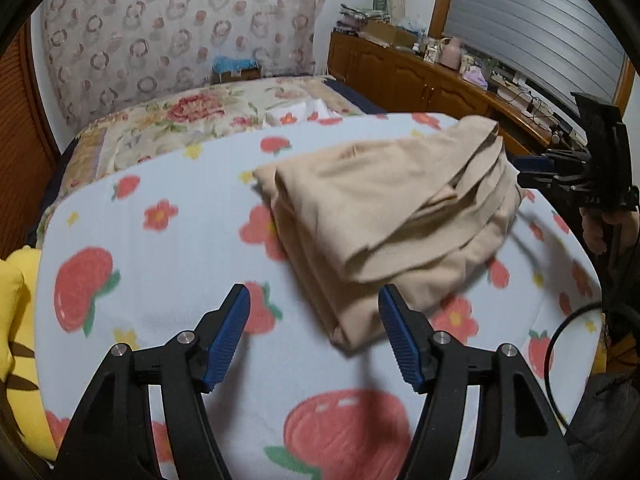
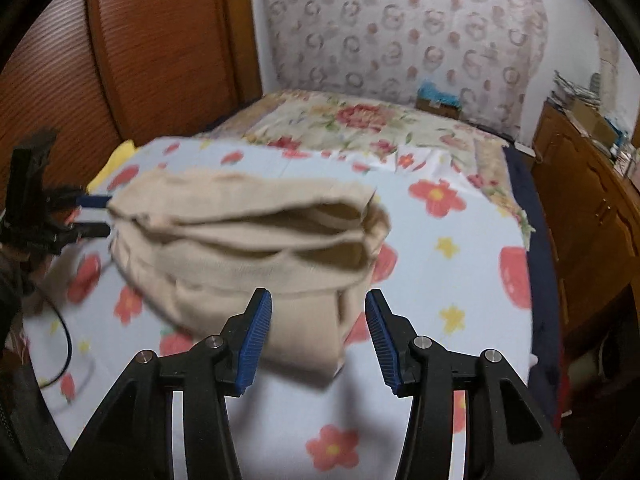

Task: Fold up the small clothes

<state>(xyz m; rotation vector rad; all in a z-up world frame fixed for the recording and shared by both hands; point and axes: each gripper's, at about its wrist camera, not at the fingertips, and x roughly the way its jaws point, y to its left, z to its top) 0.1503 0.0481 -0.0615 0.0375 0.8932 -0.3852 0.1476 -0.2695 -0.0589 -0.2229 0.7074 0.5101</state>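
A beige garment (image 1: pixel 384 216) lies folded in several layers on a white blanket with strawberries and flowers (image 1: pixel 168 280). My left gripper (image 1: pixel 314 300) is open and empty, just in front of the garment's near corner. My right gripper (image 1: pixel 520 172) shows at the garment's far right edge, jaws apart. In the right wrist view the garment (image 2: pixel 248 240) lies ahead of my open, empty right gripper (image 2: pixel 318 304), with its layered edges facing me. The left gripper (image 2: pixel 102 214) is at the garment's left end, jaws apart.
The blanket covers a bed with a floral quilt (image 1: pixel 208 116) behind. A patterned headboard cover (image 1: pixel 180 28) stands at the back. A wooden cabinet (image 1: pixel 420 76) with clutter runs along the right. A yellow plush (image 1: pixel 16 320) sits at the left edge. A black cable (image 1: pixel 560 340) hangs at right.
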